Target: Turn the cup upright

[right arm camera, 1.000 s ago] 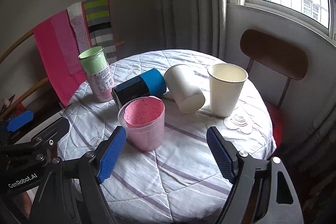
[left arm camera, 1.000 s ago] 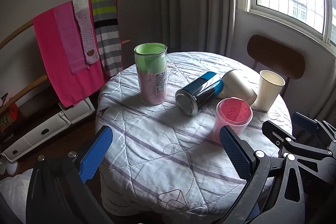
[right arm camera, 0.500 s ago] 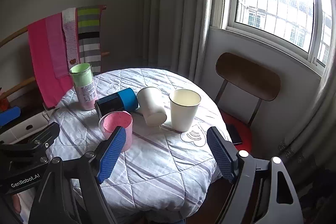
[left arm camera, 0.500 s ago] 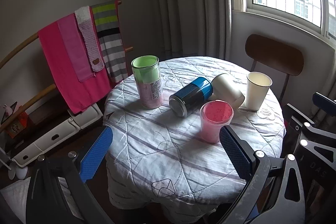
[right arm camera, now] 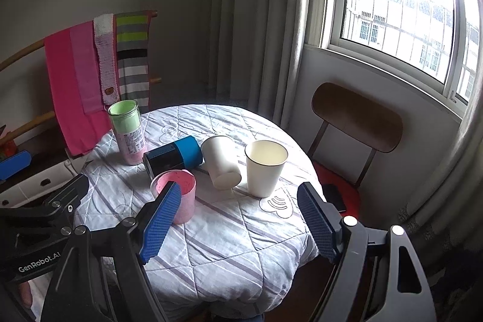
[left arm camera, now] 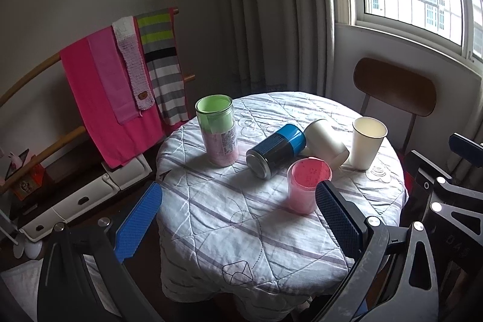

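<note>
A white paper cup (left arm camera: 325,142) (right arm camera: 221,162) lies on its side on the round table (left arm camera: 271,237) (right arm camera: 229,243), between a toppled blue and black can (left arm camera: 276,150) (right arm camera: 172,157) and an upright white paper cup (left arm camera: 366,147) (right arm camera: 264,168). A pink cup (left arm camera: 306,186) (right arm camera: 181,195) stands upright in front. My left gripper (left arm camera: 238,227) is open and empty, held back from the table's near edge. My right gripper (right arm camera: 238,227) is open and empty, also well short of the cups.
A tall jar with green and pink contents (left arm camera: 218,130) (right arm camera: 128,132) stands at the table's left. A wooden chair (left arm camera: 395,92) (right arm camera: 356,122) is behind the table with a phone (right arm camera: 335,196) on its seat. Towels hang on a rack (left arm camera: 120,80) at left.
Both grippers have pulled back and up from the table, so the cups look smaller and farther. Nothing on the table has moved.
</note>
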Motion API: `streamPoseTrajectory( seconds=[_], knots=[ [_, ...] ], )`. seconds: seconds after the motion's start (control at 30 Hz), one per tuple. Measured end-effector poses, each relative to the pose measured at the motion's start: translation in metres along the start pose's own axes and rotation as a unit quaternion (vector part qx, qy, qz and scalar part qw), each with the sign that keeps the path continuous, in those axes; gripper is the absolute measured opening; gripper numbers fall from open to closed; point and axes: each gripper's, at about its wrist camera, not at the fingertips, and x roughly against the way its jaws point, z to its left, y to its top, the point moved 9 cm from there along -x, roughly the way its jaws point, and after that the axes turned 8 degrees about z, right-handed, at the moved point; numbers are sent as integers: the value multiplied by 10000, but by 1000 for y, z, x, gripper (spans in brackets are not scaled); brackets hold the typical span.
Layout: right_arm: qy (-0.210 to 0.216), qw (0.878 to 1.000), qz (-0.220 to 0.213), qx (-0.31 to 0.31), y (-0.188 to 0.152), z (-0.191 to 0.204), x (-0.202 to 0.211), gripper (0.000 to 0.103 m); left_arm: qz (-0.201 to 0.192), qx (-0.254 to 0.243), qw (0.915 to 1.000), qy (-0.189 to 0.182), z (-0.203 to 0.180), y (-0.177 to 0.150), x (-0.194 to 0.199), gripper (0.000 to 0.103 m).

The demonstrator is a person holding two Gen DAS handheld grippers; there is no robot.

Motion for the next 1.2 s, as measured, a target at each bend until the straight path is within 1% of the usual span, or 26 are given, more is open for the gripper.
streamPoseTrajectory(
  seconds=[0.23,0.43,0.8,1.2],
  knots=[
    [14,10000,-41,44,9,2,5,81,-49,-50,10000,61,0,8,3,103],
    [27,10000,-21,12,14,2,2,81,-72,-51,9999,-106,-2,18,1,103],
    [-70,10000,55,-44,17,-3,-2,81,-52,-203,9995,-245,-10,26,-5,103],
    [-86,9999,56,-55,20,-5,-5,81,-71,-204,9994,-261,-10,31,-7,103]
  ],
)
